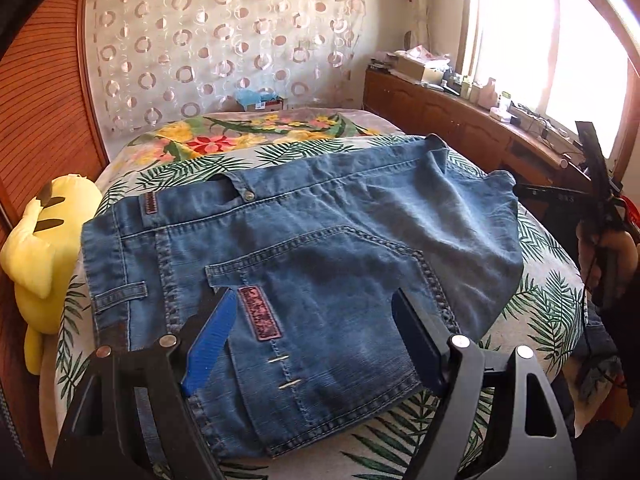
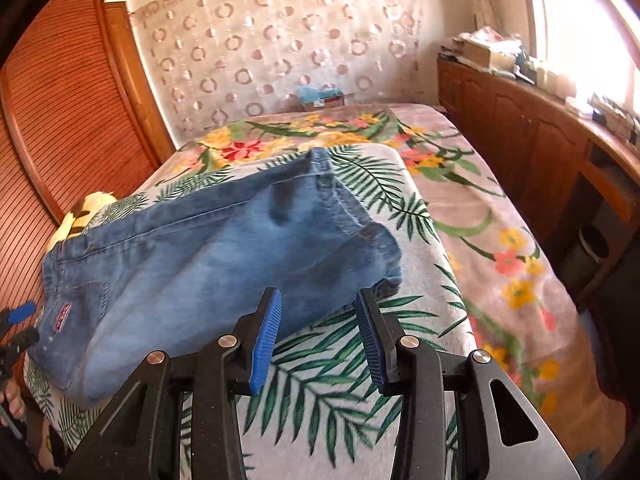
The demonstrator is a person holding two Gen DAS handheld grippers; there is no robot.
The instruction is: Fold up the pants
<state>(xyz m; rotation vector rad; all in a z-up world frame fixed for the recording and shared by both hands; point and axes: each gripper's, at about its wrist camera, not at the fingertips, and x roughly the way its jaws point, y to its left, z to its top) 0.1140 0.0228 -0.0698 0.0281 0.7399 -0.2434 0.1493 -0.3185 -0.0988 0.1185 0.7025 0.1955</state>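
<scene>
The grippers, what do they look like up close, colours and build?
Both match. The left gripper and the right gripper have black angular frames with triangular cutouts, round silver pivot bolts, and two fingers faced with ribbed blue pads. In the left wrist view, red cable shows beside the right gripper.

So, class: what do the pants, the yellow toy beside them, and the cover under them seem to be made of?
Pants: faded blue denim, matte, judging by the twill weave and contrast stitching.
Yellow toy: probably soft plush; it looks puffy and slightly fuzzy.
Cover: woven or knitted cloth printed with green leaves; the fibre cannot be told.
</scene>
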